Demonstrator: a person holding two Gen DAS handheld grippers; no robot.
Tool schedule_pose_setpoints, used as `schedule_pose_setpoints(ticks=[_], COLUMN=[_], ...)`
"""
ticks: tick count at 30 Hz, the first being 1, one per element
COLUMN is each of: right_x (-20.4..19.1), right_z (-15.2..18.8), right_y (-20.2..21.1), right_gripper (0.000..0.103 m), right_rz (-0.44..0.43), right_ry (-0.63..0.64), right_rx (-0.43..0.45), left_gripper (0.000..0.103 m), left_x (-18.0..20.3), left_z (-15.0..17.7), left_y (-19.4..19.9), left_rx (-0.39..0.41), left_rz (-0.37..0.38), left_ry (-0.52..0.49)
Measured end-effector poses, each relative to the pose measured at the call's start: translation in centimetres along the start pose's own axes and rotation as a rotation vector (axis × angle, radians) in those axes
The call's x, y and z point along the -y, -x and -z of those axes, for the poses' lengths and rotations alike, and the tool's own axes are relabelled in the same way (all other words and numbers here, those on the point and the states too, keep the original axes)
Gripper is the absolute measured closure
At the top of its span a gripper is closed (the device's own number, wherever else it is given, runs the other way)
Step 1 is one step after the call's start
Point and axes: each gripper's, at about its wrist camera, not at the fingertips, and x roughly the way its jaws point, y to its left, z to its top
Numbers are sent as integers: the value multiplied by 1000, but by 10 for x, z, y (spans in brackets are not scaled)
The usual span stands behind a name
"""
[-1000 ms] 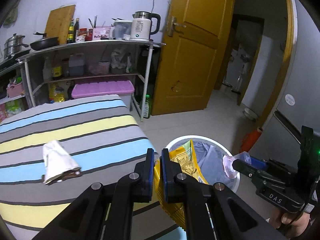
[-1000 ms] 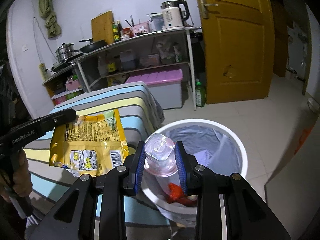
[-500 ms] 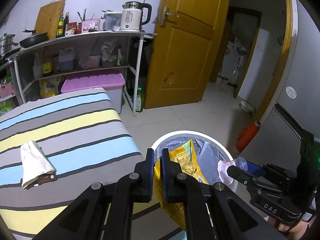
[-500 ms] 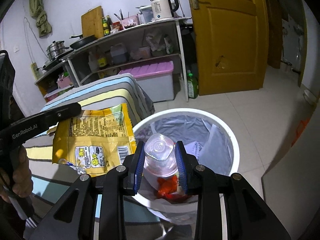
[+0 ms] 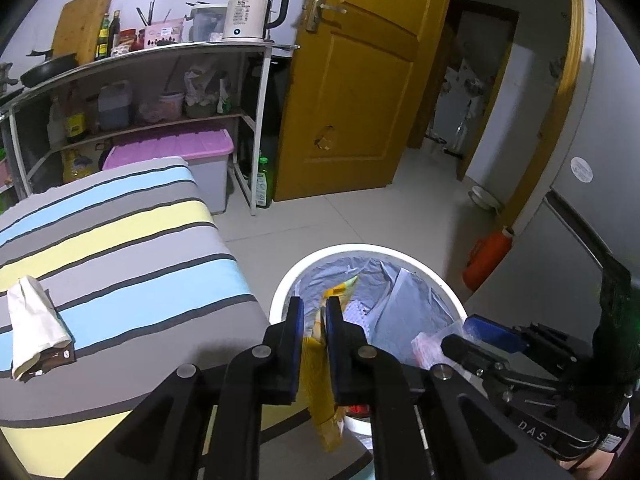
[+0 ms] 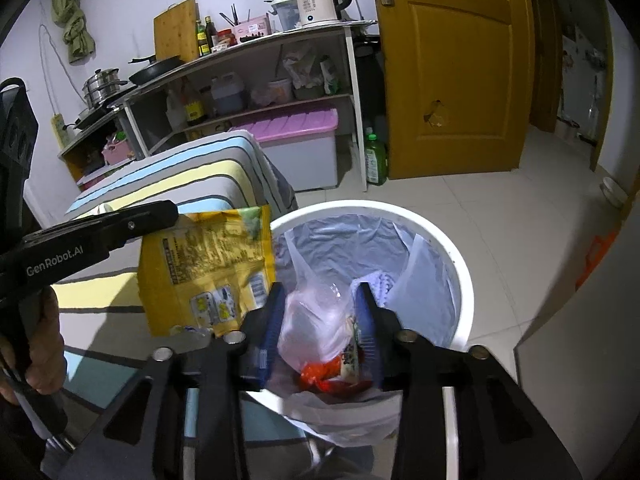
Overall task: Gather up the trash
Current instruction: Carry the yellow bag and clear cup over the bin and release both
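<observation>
A yellow snack packet (image 5: pixel 316 354) hangs edge-on between the fingers of my left gripper (image 5: pixel 315 316). Its jaws are opening, and a gap shows beside the thin packet. In the right wrist view the packet (image 6: pixel 208 264) hangs blurred at the left gripper's tip (image 6: pixel 168 212), beside the rim of the white bin (image 6: pixel 460 264). My right gripper (image 6: pixel 318 312) is over the bin with its jaws opening. A clear pinkish plastic cup (image 6: pixel 316 320) sits blurred and loose between its pads. Red wrappers lie on the bin's blue-grey liner.
A folded white paper bag (image 5: pixel 34 320) lies on the striped cloth (image 5: pixel 120 240) to the left. Behind it stands a shelf rack (image 5: pixel 160 88) with a kettle and a purple-lidded box. Beyond the bin are tiled floor, a yellow door (image 5: pixel 360 100) and an orange bottle (image 5: pixel 486 258).
Both grippers have sunk toward the bin. Both pairs of jaws have widened. The cup no longer stands upright between the right pads but blurs downward, and the packet has turned and sagged.
</observation>
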Motion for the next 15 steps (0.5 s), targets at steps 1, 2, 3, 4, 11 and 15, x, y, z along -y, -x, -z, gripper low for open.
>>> schedule_pose_setpoints(ticks=[1,2,3,4,11,15], right_x=[1,1,1,1,-2,-7], right_z=[1,1,1,1,1,1], right_y=[0,0,0,1,7,14], right_gripper=[62,62,62,62,62,62], right_rz=[-1,-3,-4,-3,6,9], right_ry=[-1,-3,-4,-4,12,23], right_rx=[0,1,0,0,13,25], left_gripper=[91,91,91,91,81,81], left_x=[0,0,0,0,0,-2], left_z=[0,0,0,0,0,1], left_y=[0,0,1,1,12,22], left_rx=[-4,-5,-3,0,23,42], left_rz=[7,9,9,9,21,18], left_ry=[0,-1,-2,-1,3,10])
